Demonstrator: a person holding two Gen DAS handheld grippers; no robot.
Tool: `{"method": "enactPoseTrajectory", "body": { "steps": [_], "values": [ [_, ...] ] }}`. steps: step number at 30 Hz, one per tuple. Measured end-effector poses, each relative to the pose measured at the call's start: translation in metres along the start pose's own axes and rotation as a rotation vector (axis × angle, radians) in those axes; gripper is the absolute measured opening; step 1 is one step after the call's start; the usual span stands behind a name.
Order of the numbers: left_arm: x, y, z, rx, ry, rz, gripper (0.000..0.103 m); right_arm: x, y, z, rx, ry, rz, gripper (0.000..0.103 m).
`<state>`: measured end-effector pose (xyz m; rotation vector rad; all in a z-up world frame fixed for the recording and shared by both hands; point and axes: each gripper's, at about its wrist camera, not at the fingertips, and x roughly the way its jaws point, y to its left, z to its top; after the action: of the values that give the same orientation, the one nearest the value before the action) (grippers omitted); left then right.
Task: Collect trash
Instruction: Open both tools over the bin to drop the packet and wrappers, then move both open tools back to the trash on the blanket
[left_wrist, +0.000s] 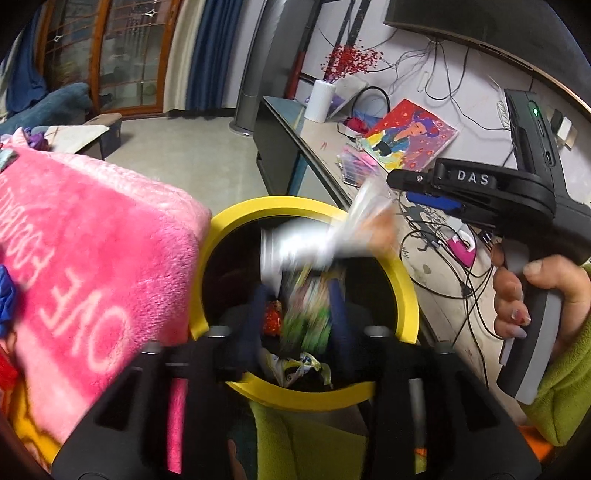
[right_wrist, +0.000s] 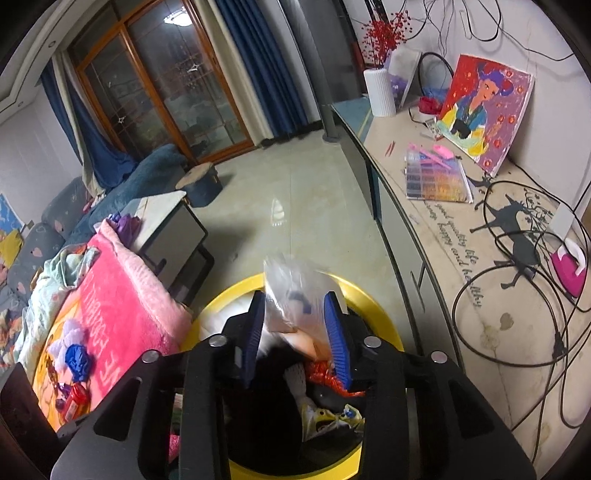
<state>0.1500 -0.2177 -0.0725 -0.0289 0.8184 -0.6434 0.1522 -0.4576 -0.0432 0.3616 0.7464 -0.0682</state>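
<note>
Left gripper (left_wrist: 299, 306) jaws parted over yellow-rimmed bin (left_wrist: 408, 295), blurred green wrapper (left_wrist: 306, 314) loose between fingers, not pinched. Right gripper (right_wrist: 295, 332) also parted, clear plastic bag (right_wrist: 291, 291) between pads, unclamped, above the bin. Pink blanket (left_wrist: 92, 258) just left of bin

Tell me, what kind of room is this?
Most likely a home living room: a blue sofa, a glass door with a wooden frame and blue curtains.
</note>
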Motion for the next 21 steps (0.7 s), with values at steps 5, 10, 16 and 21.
{"method": "enactPoseTrajectory", "body": {
  "steps": [5,10,16,21],
  "values": [
    [-0.010,0.008,0.001,-0.034,-0.021,0.016,0.064,-0.002,0.005,-0.002,-0.011,-0.008,-0.017,0.048],
    [-0.029,0.015,0.003,-0.062,-0.062,0.023,0.091,-0.010,0.011,0.000,-0.033,-0.042,-0.028,0.055],
    [-0.052,0.021,0.006,-0.077,-0.126,0.079,0.092,-0.019,0.027,-0.004,-0.071,-0.070,-0.022,0.060],
    [-0.066,0.027,0.006,-0.083,-0.168,0.117,0.092,-0.024,0.050,-0.011,-0.119,-0.076,0.011,0.063]
  ]
}}
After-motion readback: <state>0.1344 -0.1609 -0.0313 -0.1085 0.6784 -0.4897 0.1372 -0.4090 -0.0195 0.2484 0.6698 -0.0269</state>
